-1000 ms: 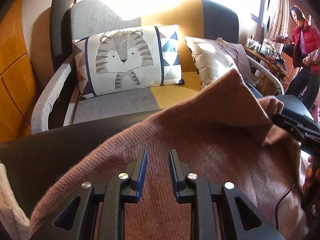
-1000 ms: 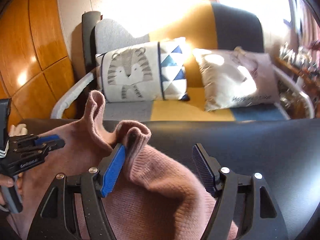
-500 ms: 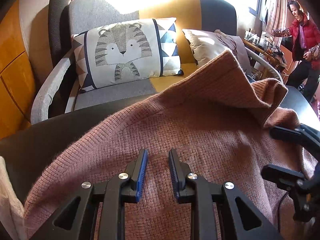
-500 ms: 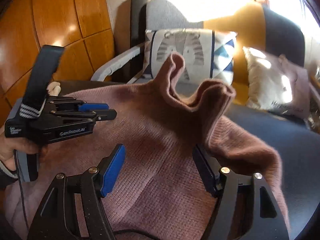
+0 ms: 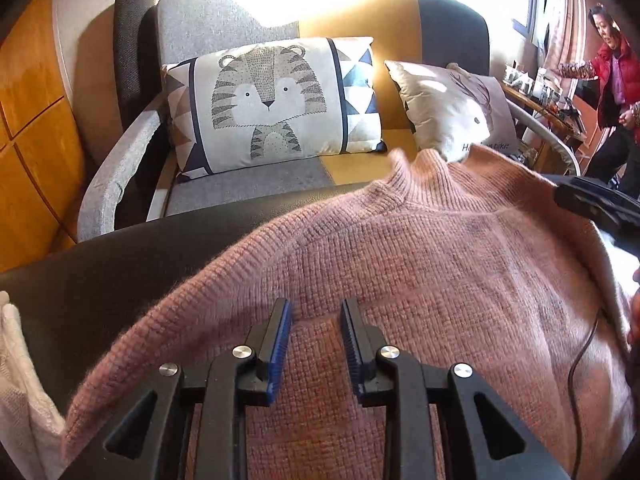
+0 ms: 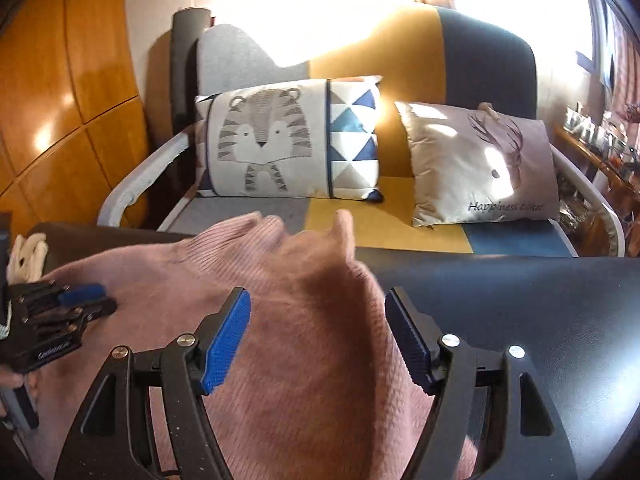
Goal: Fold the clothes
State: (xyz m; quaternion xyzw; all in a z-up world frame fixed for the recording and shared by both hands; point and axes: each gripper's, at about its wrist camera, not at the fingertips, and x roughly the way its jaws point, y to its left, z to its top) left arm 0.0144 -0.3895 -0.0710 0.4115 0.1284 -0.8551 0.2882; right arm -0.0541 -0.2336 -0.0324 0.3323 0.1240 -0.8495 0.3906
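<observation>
— Where's the dusty-pink knitted sweater (image 5: 420, 280)?

— Spread on the dark leather table (image 5: 120, 264), ribbed collar toward the grey-and-mustard sofa (image 6: 400, 40) with its tiger-print cushion (image 5: 272, 104).

— And the grippers?

— The left gripper (image 5: 316, 320) has a narrow gap, jaws opening, over the knit, gripping nothing. The right gripper (image 6: 318, 320) stands wide, a raised fold between its pads — not pinched. A white cloth (image 5: 20, 380) lies at the table's left edge.

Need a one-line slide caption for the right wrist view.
Right gripper open over a pink sweater on a dark table, sofa behind.
</observation>
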